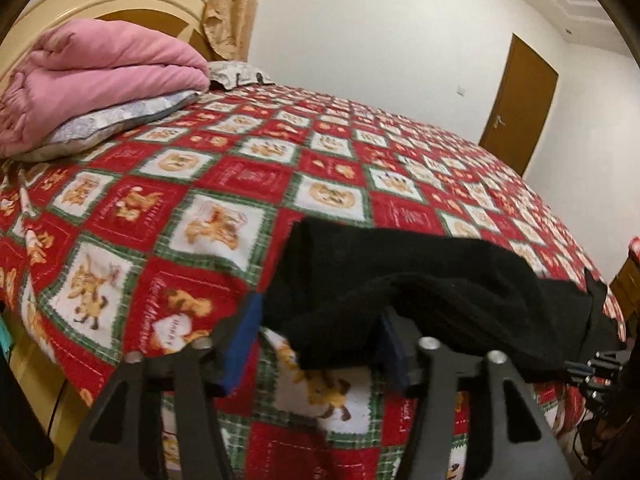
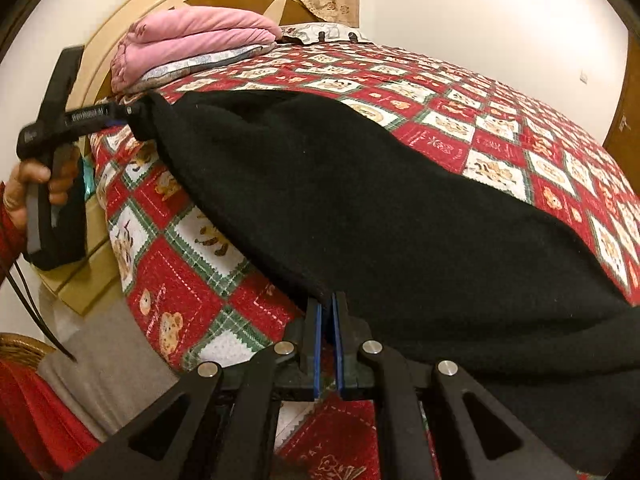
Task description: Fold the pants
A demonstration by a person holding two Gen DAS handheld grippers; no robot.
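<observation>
Your soft, floppy pants (image 2: pixel 360 208) sag: right gripper (image 2: pixel 328 312) pinches their edge, left gripper (image 1: pixel 316 340) gapes half-wide, so regrip an edge.

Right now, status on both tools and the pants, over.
Left tool open, black fleece pants between its pads. Right tool shut on pants edge. Pants draped on red patchwork bedspread; nothing in the way.

Bedspread (image 1: pixel 224 184) red squares carried cursive script, mostly blurred; "HAPPY" read on one patch. White lettering on left hand-held gripper (image 2: pixel 132 114) unreadable.
</observation>
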